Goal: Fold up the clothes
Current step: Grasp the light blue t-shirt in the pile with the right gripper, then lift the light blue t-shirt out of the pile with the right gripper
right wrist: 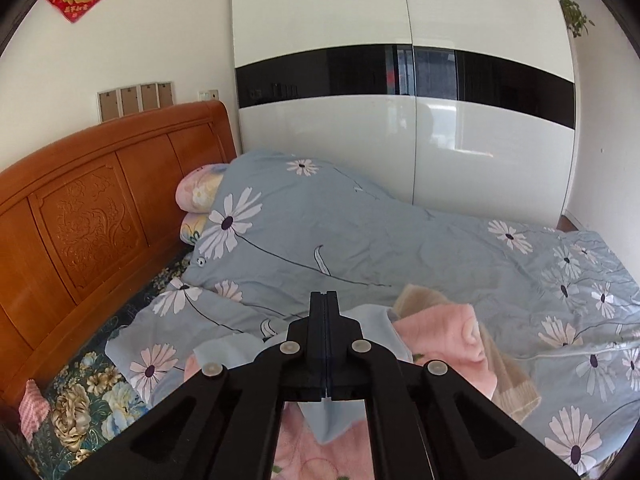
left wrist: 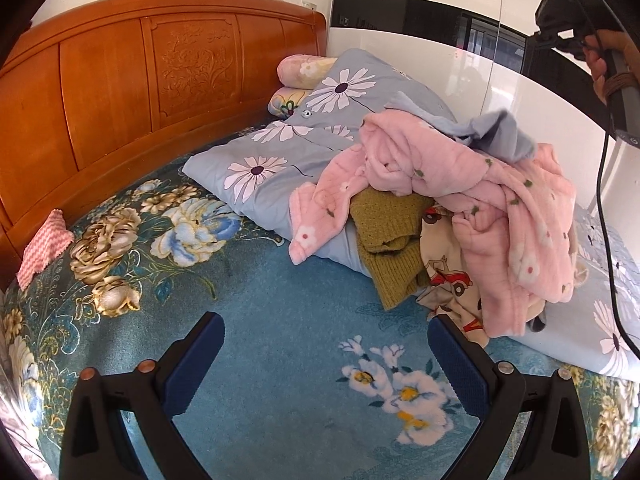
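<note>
right gripper (right wrist: 325, 300) clamped on pale blue garment (right wrist: 328, 420) | left gripper (left wrist: 326, 360) jaws apart, empty | cloth soft, light, floppy | take collar or hem edge

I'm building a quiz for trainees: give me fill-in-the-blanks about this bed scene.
On the left gripper the jaws stand ___ above the bedspread.
On the right gripper the jaws are ___.
The green knit lies under a ___ fleece garment.
Missing: open; shut; pink.
</note>
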### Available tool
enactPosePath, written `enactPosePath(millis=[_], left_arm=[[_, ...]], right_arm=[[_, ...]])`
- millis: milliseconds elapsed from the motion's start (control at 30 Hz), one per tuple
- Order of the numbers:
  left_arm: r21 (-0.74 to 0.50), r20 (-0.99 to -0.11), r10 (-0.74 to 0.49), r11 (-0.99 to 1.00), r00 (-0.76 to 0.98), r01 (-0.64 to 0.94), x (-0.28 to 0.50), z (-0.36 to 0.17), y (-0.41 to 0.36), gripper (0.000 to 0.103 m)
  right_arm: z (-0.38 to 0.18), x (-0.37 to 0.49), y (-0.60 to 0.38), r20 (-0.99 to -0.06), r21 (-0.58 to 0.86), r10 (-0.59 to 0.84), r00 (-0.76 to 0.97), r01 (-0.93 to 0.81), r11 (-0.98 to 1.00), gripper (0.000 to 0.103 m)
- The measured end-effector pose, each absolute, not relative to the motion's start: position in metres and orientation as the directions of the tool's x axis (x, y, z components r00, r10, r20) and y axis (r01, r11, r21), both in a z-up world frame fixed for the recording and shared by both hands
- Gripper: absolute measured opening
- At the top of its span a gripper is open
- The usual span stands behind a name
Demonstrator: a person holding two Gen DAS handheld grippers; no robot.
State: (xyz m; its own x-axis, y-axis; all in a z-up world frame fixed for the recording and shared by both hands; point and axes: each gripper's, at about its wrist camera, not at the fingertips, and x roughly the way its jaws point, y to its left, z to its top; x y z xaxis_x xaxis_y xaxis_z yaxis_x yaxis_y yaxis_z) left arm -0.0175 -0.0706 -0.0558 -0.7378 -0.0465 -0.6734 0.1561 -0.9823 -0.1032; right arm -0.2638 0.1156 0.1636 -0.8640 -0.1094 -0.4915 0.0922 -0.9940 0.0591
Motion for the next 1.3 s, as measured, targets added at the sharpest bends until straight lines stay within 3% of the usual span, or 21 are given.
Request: enactPosePath(millis=[100, 300, 333, 400, 433, 467, 733, 1033, 1133, 1300], left_arm=[[-0.102, -0.666, -0.038, -0.985, -0.745, 0.141, -0.012, -0.049, -0.062, 0.103], [-0.081, -0.664, -0.026, -0.991, -0.747, 0.107, -0.003, -0.045, -0.049, 0.103], [-0.075, -0.663, -0.029, -0.992, -0.748, 0.105, -0.002, -0.045, -0.048, 0.103], [-0.071, -0.661, -0.033, -0.992, -0.75, 0.106, -0.001, -0.044, -0.049, 0.103], [-0.074, -0.66, -0.033, -0.991, -0.751, 0.109, -0.001, -0.045, -0.05, 0.103], [-0.078, -0.66, -0.033, -0.991, -0.751, 0.112, -0.002, -0.045, -0.052, 0.103], [-0.083, -0.693, -0.047, -0.986, -0.72, 0.144, -0.011, -0.063, -0.066, 0.103], [-0.092, -0.704, -0.06, -0.98, -0.708, 0.175, -0.014, -0.073, -0.083, 0.103], [-0.074, -0.686, -0.075, -0.982, -0.723, 0.172, -0.009, -0.067, -0.087, 0.103], [-0.092, -0.665, -0.085, -0.977, -0.742, 0.193, 0.001, -0.051, -0.095, 0.103]], right_arm=[[0.187, -0.244, 0.114, -0.468, 0.013, -0.141, -0.872, 0.153, -0.988, 0.0], [0.149, -0.232, 0.106, -0.574, -0.068, -0.14, -0.807, 0.217, -0.974, 0.001], [0.135, -0.235, 0.106, -0.605, -0.063, -0.141, -0.784, 0.223, -0.973, 0.006], [0.109, -0.24, 0.106, -0.662, -0.057, -0.134, -0.737, 0.228, -0.972, 0.03], [0.096, -0.243, 0.105, -0.682, -0.054, -0.129, -0.72, 0.226, -0.973, 0.048], [0.084, -0.246, 0.104, -0.694, -0.055, -0.125, -0.709, 0.225, -0.973, 0.052], [0.005, -0.283, 0.093, -0.792, -0.196, 0.072, -0.606, 0.142, -0.97, 0.052], [0.013, -0.308, 0.094, -0.74, -0.242, 0.167, -0.651, 0.026, -0.97, 0.051], [0.027, -0.306, 0.106, -0.734, -0.142, 0.126, -0.667, -0.03, -0.989, 0.01], [0.067, -0.294, 0.113, -0.7, 0.02, -0.004, -0.714, -0.014, -1.0, 0.006]])
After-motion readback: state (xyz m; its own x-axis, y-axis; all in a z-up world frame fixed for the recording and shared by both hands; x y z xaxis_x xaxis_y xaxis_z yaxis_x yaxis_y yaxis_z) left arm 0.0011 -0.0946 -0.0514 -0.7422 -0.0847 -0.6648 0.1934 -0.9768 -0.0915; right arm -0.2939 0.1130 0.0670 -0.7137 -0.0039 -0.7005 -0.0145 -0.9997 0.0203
